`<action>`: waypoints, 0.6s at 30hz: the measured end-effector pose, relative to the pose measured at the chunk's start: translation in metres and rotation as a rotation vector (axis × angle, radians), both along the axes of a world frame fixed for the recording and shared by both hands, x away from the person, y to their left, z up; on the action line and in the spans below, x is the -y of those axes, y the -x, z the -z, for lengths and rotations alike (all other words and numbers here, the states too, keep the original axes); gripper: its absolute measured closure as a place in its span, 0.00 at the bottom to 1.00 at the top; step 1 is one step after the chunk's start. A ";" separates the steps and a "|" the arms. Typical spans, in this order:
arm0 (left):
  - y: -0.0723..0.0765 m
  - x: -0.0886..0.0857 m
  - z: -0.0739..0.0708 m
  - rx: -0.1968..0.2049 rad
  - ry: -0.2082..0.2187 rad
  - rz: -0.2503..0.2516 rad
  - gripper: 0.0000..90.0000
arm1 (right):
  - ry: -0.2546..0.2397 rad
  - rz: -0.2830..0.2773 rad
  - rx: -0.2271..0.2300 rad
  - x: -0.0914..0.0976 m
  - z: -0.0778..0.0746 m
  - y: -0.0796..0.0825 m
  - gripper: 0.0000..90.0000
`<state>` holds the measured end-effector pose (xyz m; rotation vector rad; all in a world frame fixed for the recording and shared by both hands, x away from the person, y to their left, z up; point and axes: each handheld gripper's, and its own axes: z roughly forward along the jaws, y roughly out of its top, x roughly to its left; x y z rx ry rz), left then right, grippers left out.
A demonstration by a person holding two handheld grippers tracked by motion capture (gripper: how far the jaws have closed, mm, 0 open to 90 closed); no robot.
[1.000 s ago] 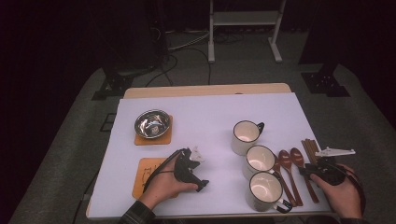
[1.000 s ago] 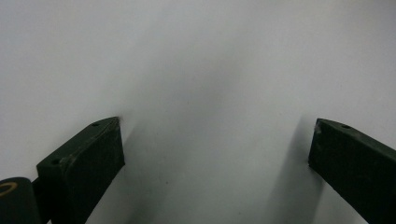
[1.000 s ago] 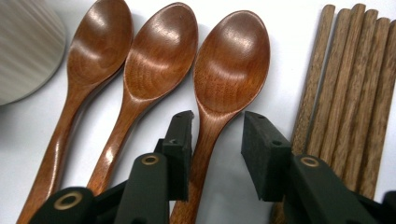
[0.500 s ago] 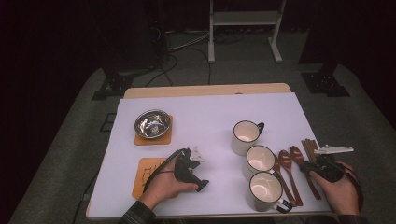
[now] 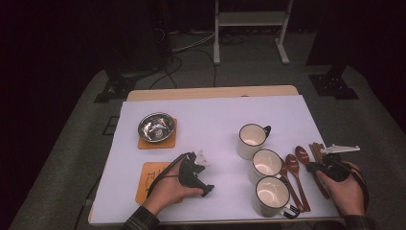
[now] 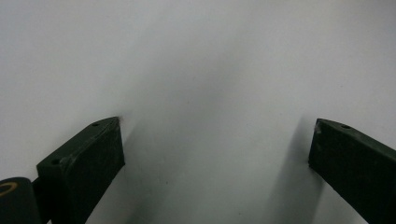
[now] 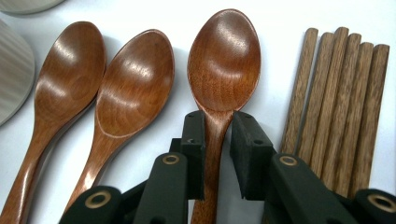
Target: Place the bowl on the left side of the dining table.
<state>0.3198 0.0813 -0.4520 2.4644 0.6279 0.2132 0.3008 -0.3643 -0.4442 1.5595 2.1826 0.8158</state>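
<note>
A white sheet covers the wooden desk [image 5: 210, 92], which stands on grey carpet in a dark room. Near the desk's right edge the right gripper [image 7: 217, 122] has just been closing its jaws around the neck of the glossy brown wooden spoon [image 7: 223, 60] — beside two more spoons and brown chopsticks [image 7: 343, 93]. The left gripper [image 5: 195, 170] rests near the front edge, jaws spread wide — nothing between.

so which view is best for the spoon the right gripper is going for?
The right gripper view: the spoon sits large and sharp, its neck between the right gripper pads, which have just been closing and look to press on it. The high view shows that spoon small beside the mugs. The left gripper view faces bare table.
</note>
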 end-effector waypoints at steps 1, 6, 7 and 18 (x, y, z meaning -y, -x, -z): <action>0.000 0.000 0.000 0.000 0.000 0.000 0.02 | 0.000 0.002 -0.002 0.000 0.000 -0.001 0.83; 0.000 0.000 0.000 -0.001 -0.001 0.000 0.02 | 0.005 0.005 -0.001 -0.003 0.000 -0.006 0.83; 0.000 0.000 0.000 -0.001 -0.001 0.000 0.02 | 0.006 0.004 0.000 -0.004 0.000 -0.007 0.83; -0.001 0.000 0.000 -0.001 -0.005 0.003 0.02 | 0.020 0.005 0.001 -0.010 -0.001 -0.024 0.83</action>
